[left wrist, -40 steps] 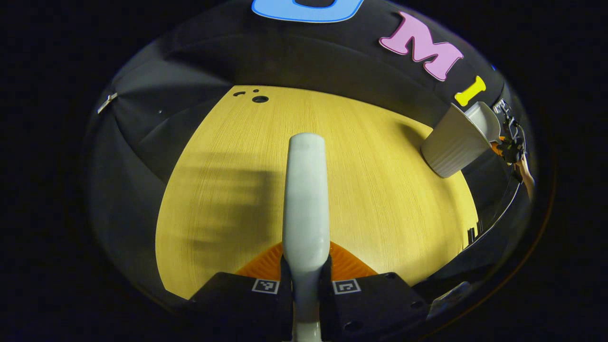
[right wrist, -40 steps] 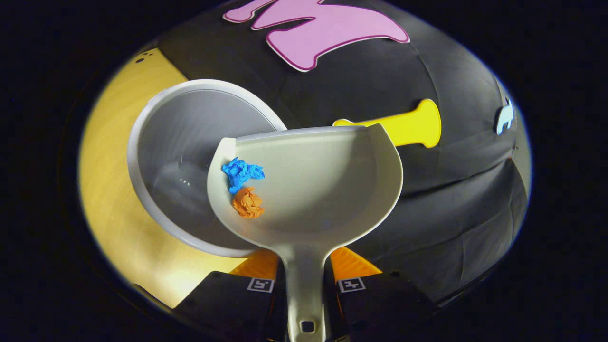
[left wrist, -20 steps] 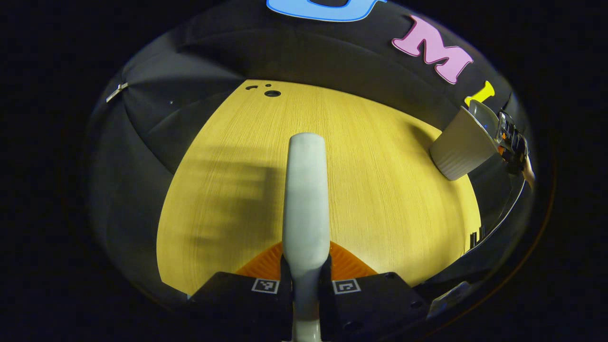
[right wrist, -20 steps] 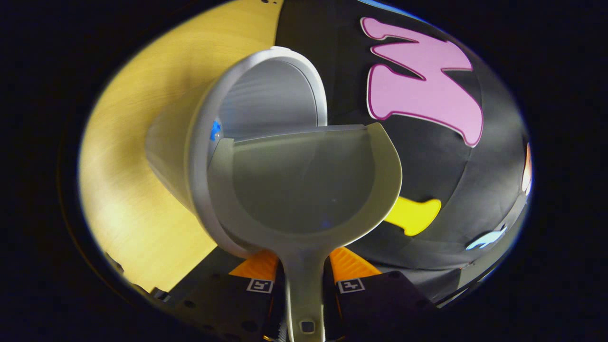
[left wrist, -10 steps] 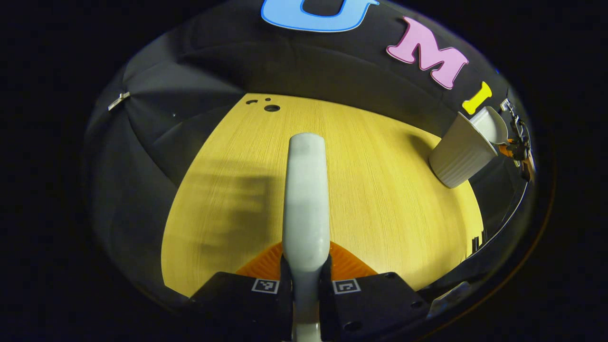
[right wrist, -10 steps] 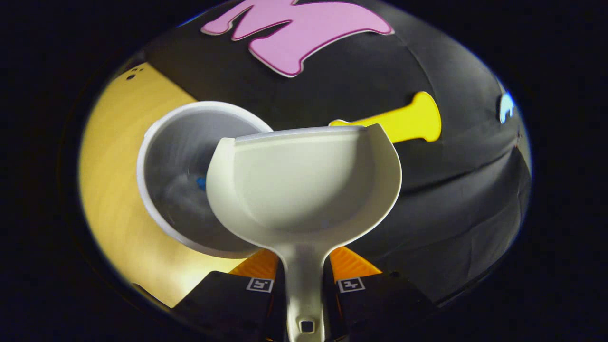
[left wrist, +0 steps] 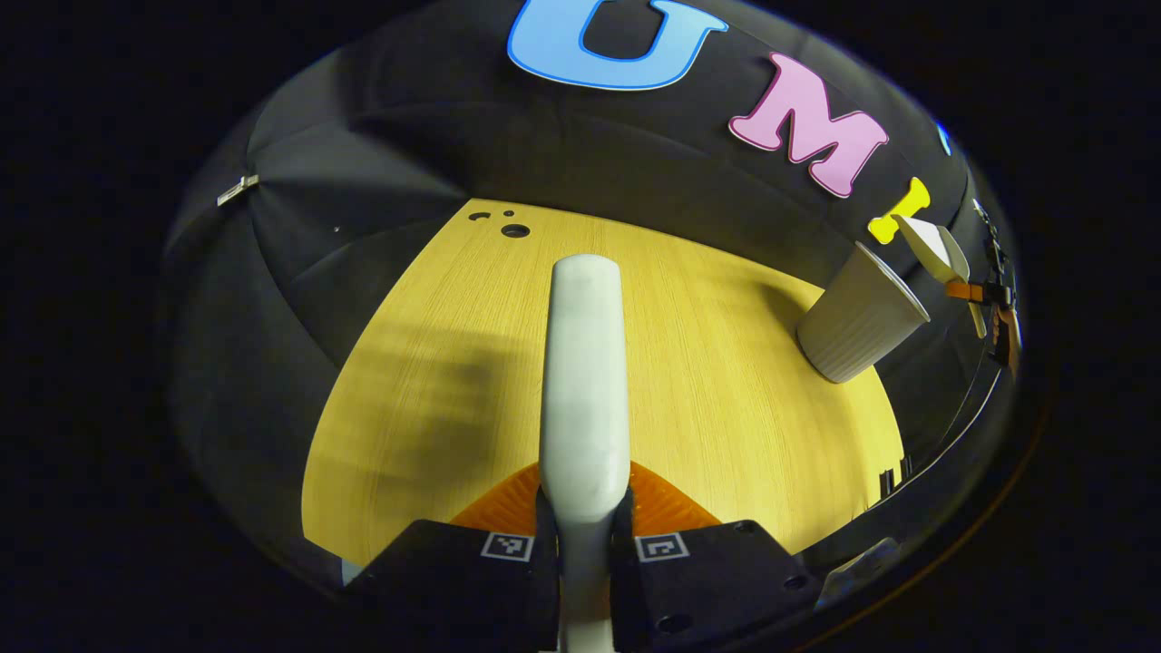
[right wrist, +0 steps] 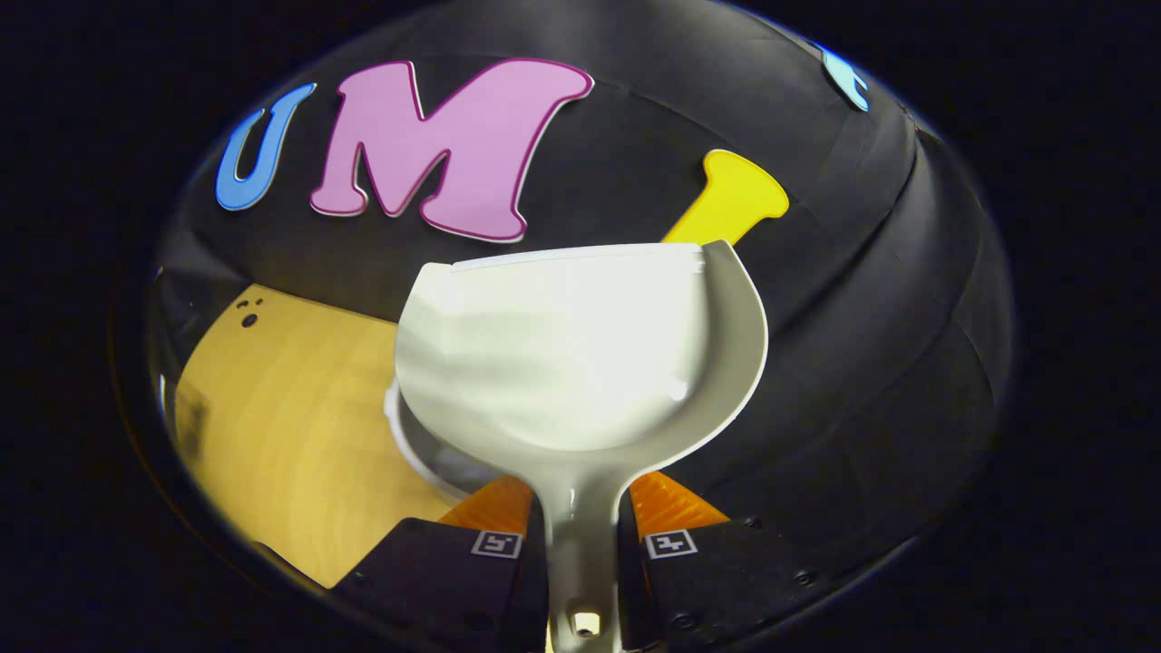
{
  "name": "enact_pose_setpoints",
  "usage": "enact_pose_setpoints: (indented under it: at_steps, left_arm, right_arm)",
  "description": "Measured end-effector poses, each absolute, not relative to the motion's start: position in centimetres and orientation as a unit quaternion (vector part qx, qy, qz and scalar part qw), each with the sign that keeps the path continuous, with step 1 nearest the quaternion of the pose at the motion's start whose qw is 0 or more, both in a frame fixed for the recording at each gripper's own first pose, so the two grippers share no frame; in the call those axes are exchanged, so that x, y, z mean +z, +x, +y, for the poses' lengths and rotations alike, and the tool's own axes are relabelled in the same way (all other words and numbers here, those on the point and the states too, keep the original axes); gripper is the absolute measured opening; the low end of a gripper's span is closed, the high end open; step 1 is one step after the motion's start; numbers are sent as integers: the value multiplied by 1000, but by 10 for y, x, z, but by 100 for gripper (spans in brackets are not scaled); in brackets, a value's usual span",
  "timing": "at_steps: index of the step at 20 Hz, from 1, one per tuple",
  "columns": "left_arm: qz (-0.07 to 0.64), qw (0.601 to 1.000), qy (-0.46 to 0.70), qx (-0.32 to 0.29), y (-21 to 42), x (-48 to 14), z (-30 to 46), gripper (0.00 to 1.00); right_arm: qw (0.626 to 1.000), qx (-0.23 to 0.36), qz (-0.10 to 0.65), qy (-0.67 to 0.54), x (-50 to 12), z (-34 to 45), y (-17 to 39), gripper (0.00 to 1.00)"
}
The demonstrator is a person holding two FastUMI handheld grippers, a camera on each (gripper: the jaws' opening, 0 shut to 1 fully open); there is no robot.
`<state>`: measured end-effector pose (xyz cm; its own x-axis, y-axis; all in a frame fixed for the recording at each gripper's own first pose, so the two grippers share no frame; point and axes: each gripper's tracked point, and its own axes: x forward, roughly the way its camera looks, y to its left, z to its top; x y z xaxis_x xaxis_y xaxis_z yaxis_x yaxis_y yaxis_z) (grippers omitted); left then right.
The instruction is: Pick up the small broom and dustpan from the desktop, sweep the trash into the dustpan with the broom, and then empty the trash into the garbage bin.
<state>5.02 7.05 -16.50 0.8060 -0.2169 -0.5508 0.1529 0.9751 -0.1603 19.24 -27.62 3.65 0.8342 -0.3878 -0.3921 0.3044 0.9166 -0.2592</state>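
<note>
My left tool (left wrist: 583, 517) is clamped tight on the broom (left wrist: 585, 381), both fingers pressed against its pale handle low down, so the rest of it runs straight out ahead of me over the desk (left wrist: 717, 399). I hold it level and off to the side, I think, to keep it clear of the work going on at the bin. The bristles are out of my sight from here. The wood beneath it is bare of scraps as far as I can see.

Farther right in the left gripper view stands the garbage bin (left wrist: 857, 313), upright near the desk's far right edge, with the dustpan (left wrist: 934, 249) raised just above and beyond its rim.

My right tool (right wrist: 580, 535) is closed just as firmly on the dustpan's (right wrist: 580, 349) handle, fingers either side of the narrow neck. The pan faces me with nothing in it, its scoop lifted toward the wall. A curve of the bin's rim (right wrist: 408, 449) peeks out below the pan's left side, so the pan sits over or just behind the mouth; I cannot tell which. With the pan bare, I judge the tipping done, and setting both pieces back down is what remains.
</note>
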Motion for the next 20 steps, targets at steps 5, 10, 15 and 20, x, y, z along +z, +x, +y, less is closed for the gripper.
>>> enact_pose_setpoints:
  at_steps: [5,10,15,20]
  left_arm:
    - [300,947,-76,-91,34,-182,71,26]
    - [300,947,-67,-92,21,-193,66,27]
    - [308,945,-46,-101,17,-202,59,27]
    - [318,941,-26,-112,22,-214,47,27]
  right_arm:
    - [972,-107,206,-46,34,-212,204,34]
    - [974,-41,220,-31,14,-158,208,34]
    - [969,14,245,11,-22,-87,203,31]
    - [959,31,281,20,-87,-43,192,31]
